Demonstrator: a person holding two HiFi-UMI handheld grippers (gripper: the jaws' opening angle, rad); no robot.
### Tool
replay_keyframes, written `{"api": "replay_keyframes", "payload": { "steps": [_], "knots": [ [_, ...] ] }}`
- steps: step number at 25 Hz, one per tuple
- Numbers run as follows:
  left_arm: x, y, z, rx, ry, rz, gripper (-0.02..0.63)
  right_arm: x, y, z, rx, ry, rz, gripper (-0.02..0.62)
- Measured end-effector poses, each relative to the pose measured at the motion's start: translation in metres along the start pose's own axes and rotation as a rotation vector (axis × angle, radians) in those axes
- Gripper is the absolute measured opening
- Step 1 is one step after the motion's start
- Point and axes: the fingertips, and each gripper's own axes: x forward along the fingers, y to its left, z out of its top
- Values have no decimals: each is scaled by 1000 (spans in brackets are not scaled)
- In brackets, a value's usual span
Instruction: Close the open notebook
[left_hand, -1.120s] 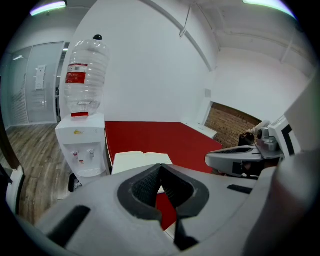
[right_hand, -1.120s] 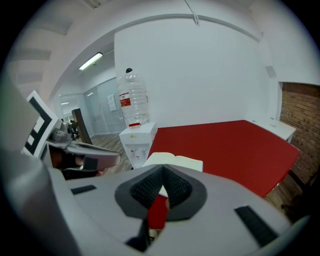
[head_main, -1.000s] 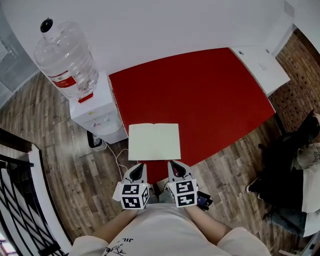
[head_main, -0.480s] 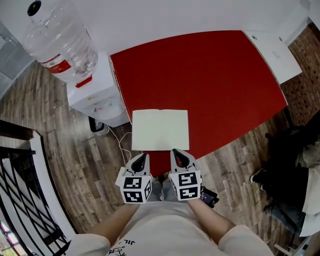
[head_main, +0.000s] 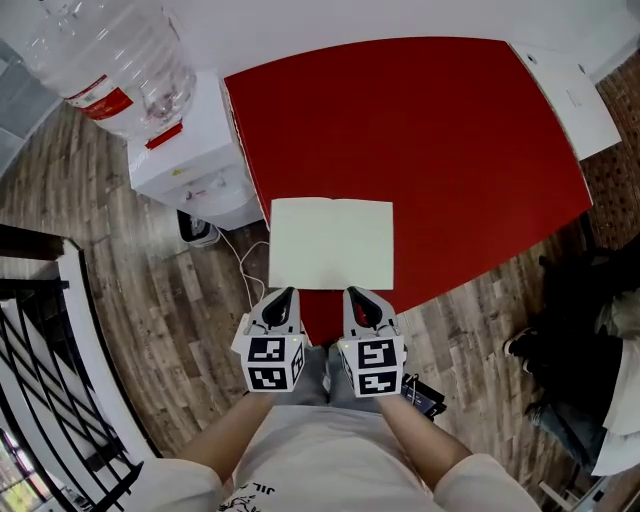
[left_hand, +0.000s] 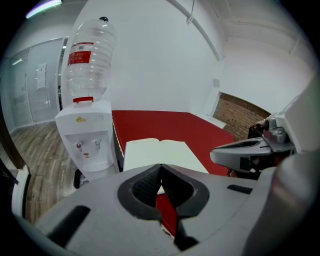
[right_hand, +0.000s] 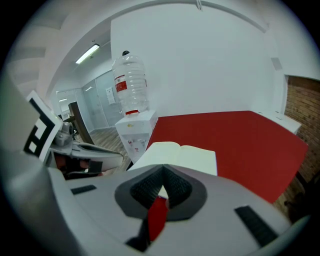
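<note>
Notebook (head_main: 331, 243): lies open, blank pages up, at the near end of the red table (head_main: 430, 120); its near left corner looks to reach or overhang the table's left edge.
Left gripper (head_main: 281, 300): jaws closed tip to tip, nothing between them; just short of the notebook's near edge, apart from it.
Right gripper (head_main: 358, 297): the same, closed and empty, beside the left one.
Risk, sliding: we judge that a push from closed tips could shove the notebook along the smooth top and off that left edge.
Risk, pages: a tip may catch one leaf rather than the whole half, and crease or tear it.
Risk, surroundings: the water dispenser (head_main: 190, 175) and its cable (head_main: 240, 275) stand just beside that corner; a falling notebook would land there.
Writing: notebook pages bare; the bottle label (head_main: 85, 97) is red with pale print too small to read; a yellow mark on the dispenser is illegible.
</note>
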Motion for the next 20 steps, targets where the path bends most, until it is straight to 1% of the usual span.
{"api": "replay_keyframes", "payload": {
  "steps": [4,13,15,18,20],
  "knots": [
    [6,16,-4,46,-11,32,6,10,2,-4,4,6,0,6],
    [24,49,-22,13,22,76,12,23,2,-11,6,18,3,5],
    [32,56,-29,-7,39,73,38,27,3,-13,6,19,7,6],
    [44,66,-41,-40,72,66,102,30,6,-17,8,25,16,6],
    [53,73,-51,-93,97,61,128,30,8,-20,9,32,20,6]
  ]
}}
